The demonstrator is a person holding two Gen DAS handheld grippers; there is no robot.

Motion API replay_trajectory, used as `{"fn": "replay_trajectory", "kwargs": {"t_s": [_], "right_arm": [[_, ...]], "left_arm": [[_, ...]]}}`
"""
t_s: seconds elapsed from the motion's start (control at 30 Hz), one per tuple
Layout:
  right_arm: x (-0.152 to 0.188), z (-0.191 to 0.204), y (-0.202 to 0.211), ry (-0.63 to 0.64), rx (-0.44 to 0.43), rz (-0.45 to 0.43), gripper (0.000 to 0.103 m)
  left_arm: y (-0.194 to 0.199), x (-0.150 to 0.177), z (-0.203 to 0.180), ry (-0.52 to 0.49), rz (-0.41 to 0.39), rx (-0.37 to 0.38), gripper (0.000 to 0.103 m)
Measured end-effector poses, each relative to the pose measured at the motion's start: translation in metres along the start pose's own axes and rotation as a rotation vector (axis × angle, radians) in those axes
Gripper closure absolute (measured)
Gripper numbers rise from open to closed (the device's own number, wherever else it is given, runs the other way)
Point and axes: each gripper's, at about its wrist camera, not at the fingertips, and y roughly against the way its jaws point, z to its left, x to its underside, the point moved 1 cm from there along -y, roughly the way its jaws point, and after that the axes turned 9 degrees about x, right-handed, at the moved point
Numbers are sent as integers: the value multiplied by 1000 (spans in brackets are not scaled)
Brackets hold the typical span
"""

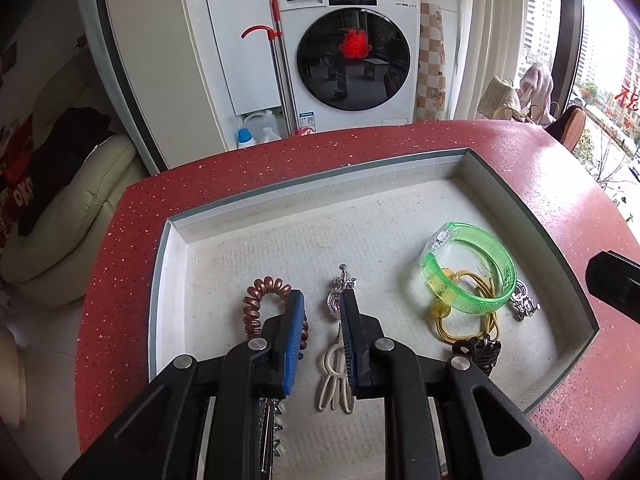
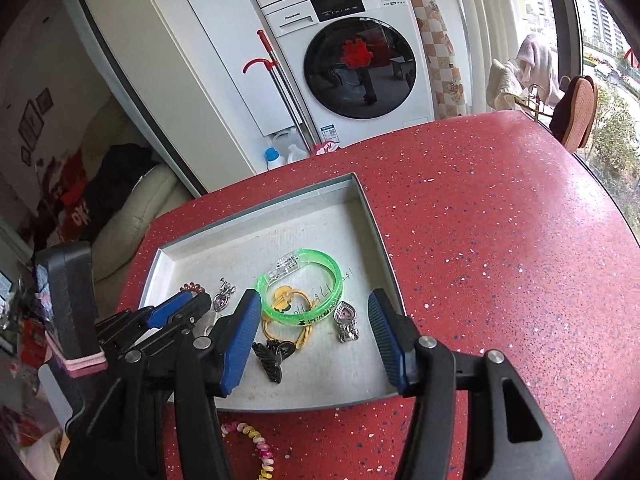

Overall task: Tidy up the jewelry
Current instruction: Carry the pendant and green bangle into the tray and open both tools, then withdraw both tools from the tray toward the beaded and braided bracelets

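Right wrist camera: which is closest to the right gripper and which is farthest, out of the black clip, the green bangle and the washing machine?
From the right gripper:
1. Black clip, in the tray between the fingers, toward the left one.
2. Green bangle, farther up the tray, just beyond the fingertips.
3. Washing machine, across the room behind the table.

Left gripper (image 1: 322,300) jaws narrow, empty, low over the tray (image 1: 320,184); right gripper (image 2: 314,304) jaws wide, empty, above its near edge.

Spiked clip (image 1: 272,428) half hidden under left tongs (image 1: 322,312); bead bracelet (image 2: 256,448) cut off.
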Motion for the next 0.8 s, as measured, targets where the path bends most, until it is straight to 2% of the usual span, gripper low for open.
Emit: {"fn": "replay_trajectory", "kwargs": {"t_s": [0.17, 0.2, 0.23, 0.27, 0.33, 0.53, 0.63, 0.7, 0.8], "right_arm": [[9, -8, 15, -25, -21, 0, 43], [12, -8, 18, -22, -24, 0, 43], [15, -8, 21, -18, -27, 0, 43], [18, -9, 23, -15, -30, 1, 42], [25, -9, 27, -12, -40, 10, 42], [44, -13, 36, -5, -43, 29, 39], [53, -13, 40, 2, -40, 34, 31], [56, -14, 44, 5, -44, 32, 21], [62, -13, 52, 9, -50, 15, 20]], "left_arm": [[1, -2, 3, 14, 4, -5, 64], [2, -2, 4, 15, 3, -8, 38], [4, -2, 6, 17, -3, -14, 17], [7, -2, 6, 19, -21, -26, 0], [15, -2, 5, 13, -62, -37, 0], [25, -5, 6, 21, -73, -23, 0], [32, -2, 9, 34, -86, -17, 0], [37, 0, 10, 38, -91, -17, 0], [47, 5, 11, 50, -112, -5, 0]]}}
